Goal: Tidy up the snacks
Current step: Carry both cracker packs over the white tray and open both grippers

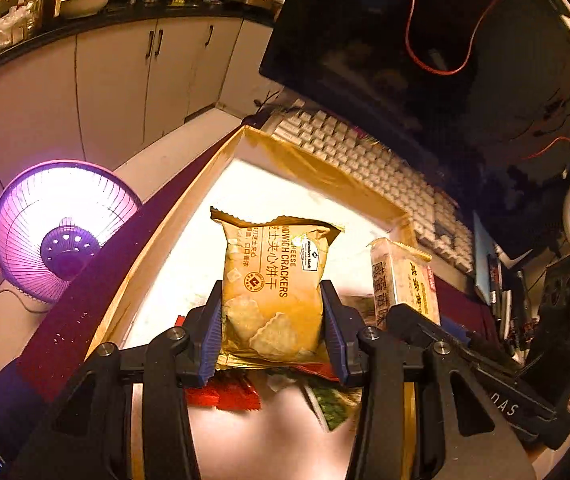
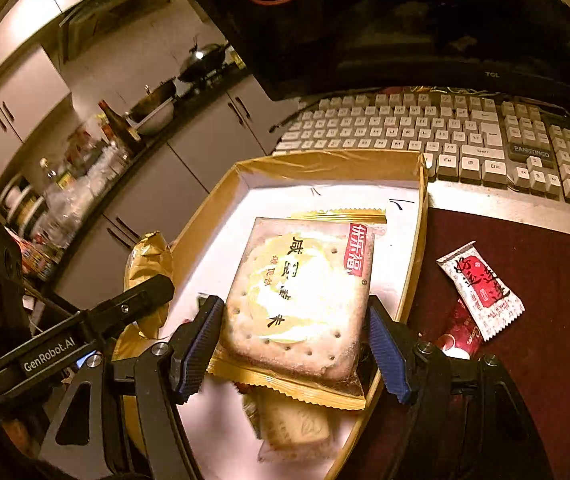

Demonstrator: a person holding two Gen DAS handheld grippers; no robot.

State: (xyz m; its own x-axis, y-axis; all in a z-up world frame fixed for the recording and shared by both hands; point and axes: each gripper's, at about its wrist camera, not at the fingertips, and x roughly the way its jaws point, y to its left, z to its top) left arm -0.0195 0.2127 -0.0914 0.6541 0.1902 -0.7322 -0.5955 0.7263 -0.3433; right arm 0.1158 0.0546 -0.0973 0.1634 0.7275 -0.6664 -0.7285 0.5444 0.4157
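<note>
Left wrist view — both claws grip cracker packets above tray (image 1: 189, 216), keyboard (image 1: 365, 160) beside.

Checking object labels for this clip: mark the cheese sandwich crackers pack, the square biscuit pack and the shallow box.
cheese sandwich crackers pack (image 1: 273, 292), left wrist view, middle of its printed front.
square biscuit pack (image 2: 301, 300), right wrist view, centre of the clear wrapper over the biscuit.
shallow box (image 2: 325, 165), right wrist view, its far golden wall.

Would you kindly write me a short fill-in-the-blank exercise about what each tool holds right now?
1. The left tool grips a pack of cheese sandwich ____.
2. The right tool holds a biscuit pack over the gold-rimmed ____.
3. Behind the box lies a white ____.

Missing words: crackers; box; keyboard
</note>
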